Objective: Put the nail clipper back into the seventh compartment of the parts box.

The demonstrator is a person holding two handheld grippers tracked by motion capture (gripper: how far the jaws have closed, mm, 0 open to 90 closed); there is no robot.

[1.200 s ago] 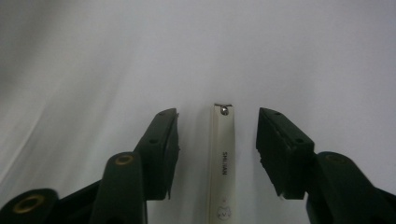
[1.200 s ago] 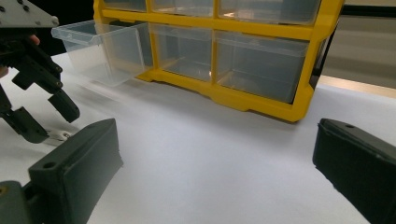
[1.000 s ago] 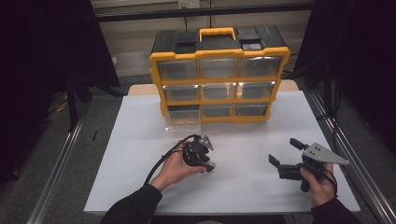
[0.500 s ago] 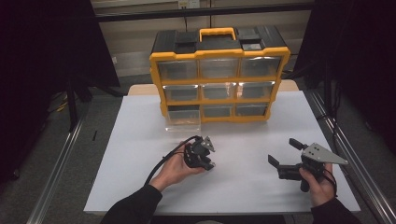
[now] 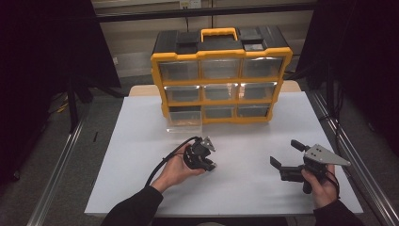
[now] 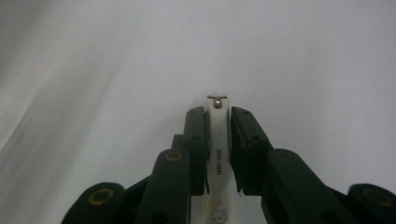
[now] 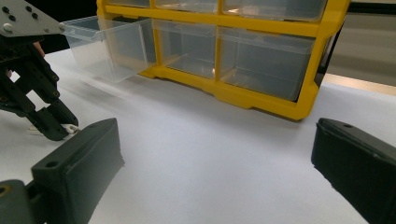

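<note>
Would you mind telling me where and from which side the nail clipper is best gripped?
Grip the nail clipper across its two long sides at mid-length, coming straight down from above: it lies flat on the table and is narrow. The left gripper has just been closing and now clamps it so.

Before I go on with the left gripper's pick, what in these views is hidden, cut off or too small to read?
- White nail clipper: left gripper view, its rear end is cut off by the bottom edge, its sides hidden behind the pads closed on it.
- High view: the left gripper and hand cover the clipper.
- Pulled-out clear plastic drawer of the yellow organiser: contents too small and dim to tell.
- Right gripper: jaw tips cut off by the frame edges.
</note>
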